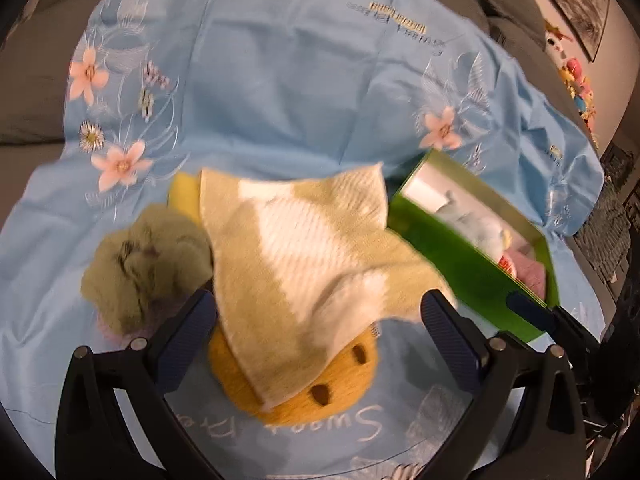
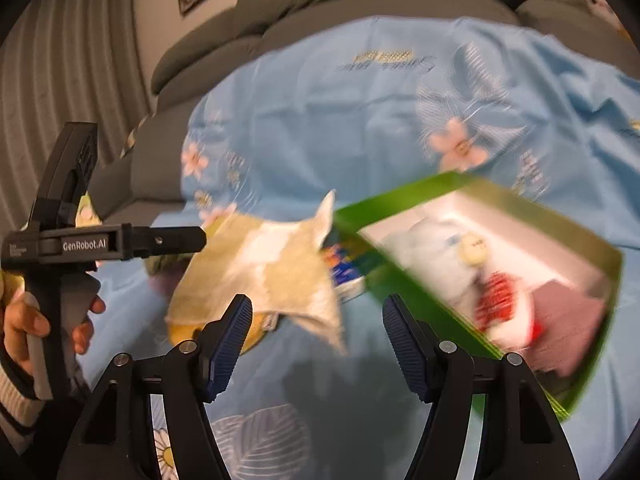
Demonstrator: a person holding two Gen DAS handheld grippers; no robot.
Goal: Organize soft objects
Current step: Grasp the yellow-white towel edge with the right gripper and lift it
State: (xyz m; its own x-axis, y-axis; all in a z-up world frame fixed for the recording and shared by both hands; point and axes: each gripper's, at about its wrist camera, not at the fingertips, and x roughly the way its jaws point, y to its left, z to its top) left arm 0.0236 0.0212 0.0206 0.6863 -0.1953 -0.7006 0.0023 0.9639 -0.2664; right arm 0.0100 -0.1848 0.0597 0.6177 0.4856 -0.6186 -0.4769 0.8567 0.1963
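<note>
A yellow-green and white knitted cloth lies draped over a tan plush toy on the blue sheet; it also shows in the right wrist view. A green fuzzy plush lies left of it. A green box holds a pale blue plush, a red item and a mauve cloth. My left gripper is open, its fingers either side of the cloth's near end. My right gripper is open and empty, just before the box.
A blue flowered sheet covers a grey sofa. Small toys sit at the far right. The left gripper's body and the hand holding it stand at the left of the right wrist view.
</note>
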